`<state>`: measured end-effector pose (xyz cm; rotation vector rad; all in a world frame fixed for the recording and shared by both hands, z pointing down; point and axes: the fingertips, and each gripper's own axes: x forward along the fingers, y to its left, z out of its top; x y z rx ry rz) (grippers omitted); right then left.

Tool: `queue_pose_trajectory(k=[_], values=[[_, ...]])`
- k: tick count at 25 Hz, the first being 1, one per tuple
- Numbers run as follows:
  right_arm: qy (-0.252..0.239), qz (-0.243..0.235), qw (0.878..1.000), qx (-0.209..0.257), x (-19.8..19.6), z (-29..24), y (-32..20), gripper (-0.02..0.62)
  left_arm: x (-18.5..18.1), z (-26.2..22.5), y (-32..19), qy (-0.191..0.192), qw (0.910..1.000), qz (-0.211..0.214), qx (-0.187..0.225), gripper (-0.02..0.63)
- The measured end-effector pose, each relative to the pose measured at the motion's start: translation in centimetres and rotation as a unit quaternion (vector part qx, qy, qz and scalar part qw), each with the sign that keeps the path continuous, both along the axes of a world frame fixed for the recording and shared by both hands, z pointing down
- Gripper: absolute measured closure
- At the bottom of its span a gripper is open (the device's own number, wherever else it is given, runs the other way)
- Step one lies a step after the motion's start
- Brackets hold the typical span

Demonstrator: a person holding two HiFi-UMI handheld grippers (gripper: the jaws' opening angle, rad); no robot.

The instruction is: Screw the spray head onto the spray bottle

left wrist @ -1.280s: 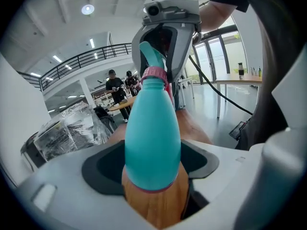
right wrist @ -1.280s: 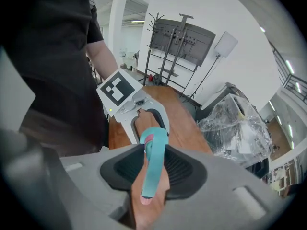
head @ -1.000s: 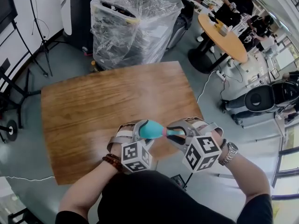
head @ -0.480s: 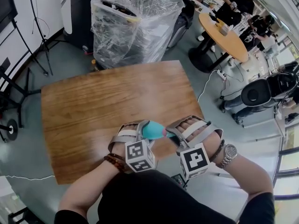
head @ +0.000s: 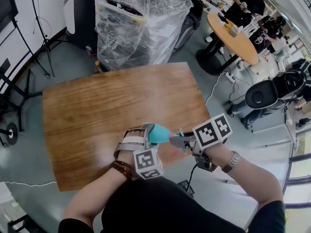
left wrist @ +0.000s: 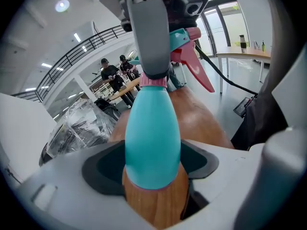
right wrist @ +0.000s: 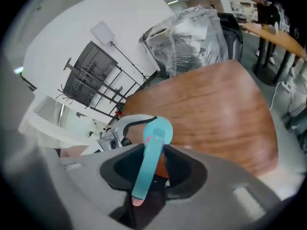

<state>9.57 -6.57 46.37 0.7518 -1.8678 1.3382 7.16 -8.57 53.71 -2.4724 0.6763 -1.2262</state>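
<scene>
A teal spray bottle [head: 156,132] lies level above the near edge of the wooden table [head: 107,106], with my left gripper [head: 147,131] shut on its body. In the left gripper view the bottle [left wrist: 152,138] runs away from the jaws toward its pink collar. The teal spray head [head: 176,139] with a pink trigger [left wrist: 197,68] sits on the bottle's neck. My right gripper [head: 182,141] is shut on that head, its marker cube turned up. In the right gripper view the spray head [right wrist: 147,164] stands between the pads, with the left gripper [right wrist: 125,124] behind it.
A plastic-wrapped machine [head: 138,23] stands beyond the table's far edge. To the right are a round wooden table [head: 233,30] with people, a black chair [head: 265,93] and cables on the floor. Tripod legs [head: 29,57] stand at the left.
My right gripper has rolled on the spray head: its marker cube swung from below the wrist up to the top. The left gripper and bottle have hardly moved.
</scene>
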Motion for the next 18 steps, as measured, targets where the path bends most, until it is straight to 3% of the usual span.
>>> queue_pose_trajectory(k=[2,5,8,10,12,13,14,15,16,18], values=[[0.008,-0.021,0.999,0.027,-0.2,-0.4,0.2,0.472,0.1,0.1,0.4,0.014,0.9998,-0.001,-0.013,0.233],[-0.005,-0.057,0.994,0.089,-0.9,-2.6,-0.2,0.371,0.2,0.2,1.1,0.042,0.9984,-0.002,-0.039,0.233],[-0.027,-0.085,0.984,0.154,-1.1,-5.7,-0.6,0.348,0.0,0.1,1.6,0.073,0.9954,0.001,-0.063,0.232],[-0.038,-0.125,0.97,0.207,-1.1,-7.7,-0.6,0.347,-0.2,0.1,1.7,0.09,0.993,0.008,-0.076,0.232],[-0.03,-0.197,0.939,0.28,-1.0,-9.7,-0.3,0.347,-0.3,0.0,1.7,0.104,0.9903,0.024,-0.09,0.232],[-0.005,-0.252,0.913,0.322,-0.6,-10.4,-0.1,0.347,-0.3,0.0,1.7,0.108,0.9887,0.035,-0.097,0.232],[0.042,-0.318,0.875,0.362,-0.2,-10.7,0.2,0.35,-0.5,0.0,1.8,0.11,0.9873,0.047,-0.105,0.232],[0.103,-0.389,0.825,0.397,0.4,-10.6,0.6,0.351,-0.6,0.0,1.9,0.11,0.986,0.059,-0.111,0.232],[0.168,-0.457,0.762,0.427,1.0,-10.0,1.0,0.351,-0.8,0.0,2.0,0.108,0.9846,0.071,-0.117,0.232],[0.268,-0.573,0.615,0.472,1.8,-8.2,2.0,0.355,-1.0,0.2,2.5,0.103,0.9808,0.099,-0.133,0.232]])
